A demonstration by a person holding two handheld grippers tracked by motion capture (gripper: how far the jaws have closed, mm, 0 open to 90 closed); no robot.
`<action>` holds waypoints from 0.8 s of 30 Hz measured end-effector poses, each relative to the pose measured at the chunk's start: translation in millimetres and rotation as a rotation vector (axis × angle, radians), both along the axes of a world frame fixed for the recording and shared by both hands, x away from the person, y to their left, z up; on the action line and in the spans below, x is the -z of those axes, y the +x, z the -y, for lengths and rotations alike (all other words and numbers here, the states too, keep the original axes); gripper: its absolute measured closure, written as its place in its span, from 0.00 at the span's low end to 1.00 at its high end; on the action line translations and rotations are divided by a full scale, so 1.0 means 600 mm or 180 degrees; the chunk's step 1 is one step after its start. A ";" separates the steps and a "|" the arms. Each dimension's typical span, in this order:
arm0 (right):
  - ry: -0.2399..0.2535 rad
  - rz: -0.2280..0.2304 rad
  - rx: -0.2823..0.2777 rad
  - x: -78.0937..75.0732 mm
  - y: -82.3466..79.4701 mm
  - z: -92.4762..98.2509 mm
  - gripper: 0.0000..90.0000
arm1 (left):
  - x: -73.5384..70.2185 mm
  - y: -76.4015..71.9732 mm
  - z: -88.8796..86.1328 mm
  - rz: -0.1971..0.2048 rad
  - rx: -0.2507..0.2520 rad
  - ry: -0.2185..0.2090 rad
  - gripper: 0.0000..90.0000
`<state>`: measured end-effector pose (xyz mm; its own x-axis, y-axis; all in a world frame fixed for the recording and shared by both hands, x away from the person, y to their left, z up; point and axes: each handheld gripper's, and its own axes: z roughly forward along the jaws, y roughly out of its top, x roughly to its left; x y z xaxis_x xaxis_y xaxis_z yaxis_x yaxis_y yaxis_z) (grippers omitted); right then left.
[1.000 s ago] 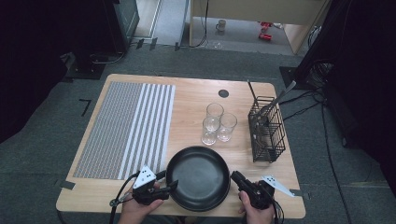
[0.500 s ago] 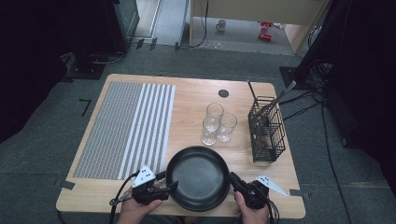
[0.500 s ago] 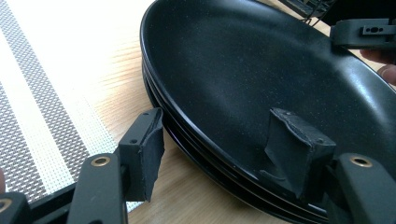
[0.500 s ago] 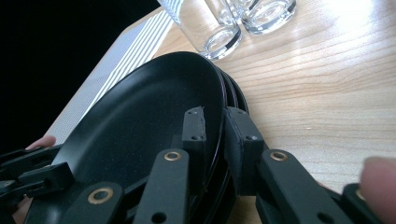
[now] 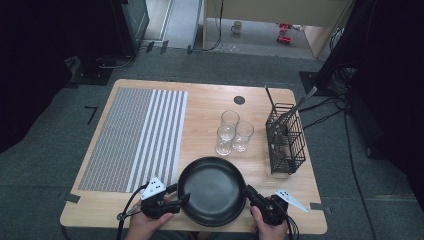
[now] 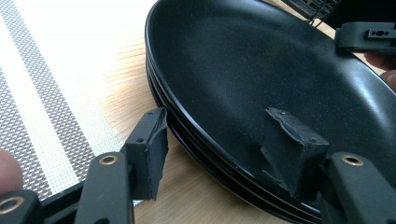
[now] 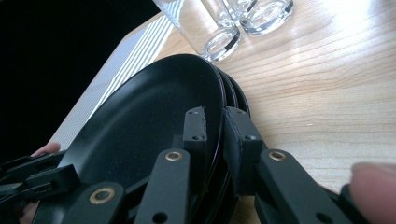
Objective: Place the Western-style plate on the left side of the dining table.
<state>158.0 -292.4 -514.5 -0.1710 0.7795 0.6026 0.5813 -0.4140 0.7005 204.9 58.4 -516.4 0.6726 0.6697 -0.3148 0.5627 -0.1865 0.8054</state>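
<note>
Your work object is the stack of black plates (image 5: 211, 191), resting on the wooden table (image 5: 210, 107) at the 6 o'clock edge, directly in front of you. The gripper views show at least three plates nested together.

Right gripper (image 5: 250, 194): at the 3 o'clock rim of the stack. In the right gripper view its jaws are clamped on the rim of the top plate (image 7: 140, 121), one pad inside the dish and one outside. Treat this side as secured.

Left gripper (image 5: 183, 198): at the 9 o'clock rim. In the left gripper view the jaws straddle the rim, one pad (image 6: 289, 144) over the dish interior and the other pad (image 6: 152, 149) outside it, with visible gaps on both sides. The jaws have just been closing, with the rim between them, but no pad presses yet. Treat this side as not gripped.

Progress, by judgement: one side is held, the second grip is unfinished, and the stack has not left the table. Any lift or transfer remains to be done.

Surface: a striped placemat (image 5: 135, 137) lies at 10 o'clock from the stack, three drinking glasses (image 5: 232, 132) stand close together at 12 o'clock, and a black wire utensil rack (image 5: 285, 140) stands at 2 o'clock.

Room: grey carpet (image 5: 60, 150) surrounds the table, with cables (image 5: 330, 117) trailing on the right and dark equipment along both sides.
</note>
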 end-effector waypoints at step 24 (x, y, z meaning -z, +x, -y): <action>0.0034 0.0040 -0.0028 -0.004 -0.001 -0.002 0.89 | -0.002 0.005 -0.008 -0.0121 -0.0015 -0.0079 0.51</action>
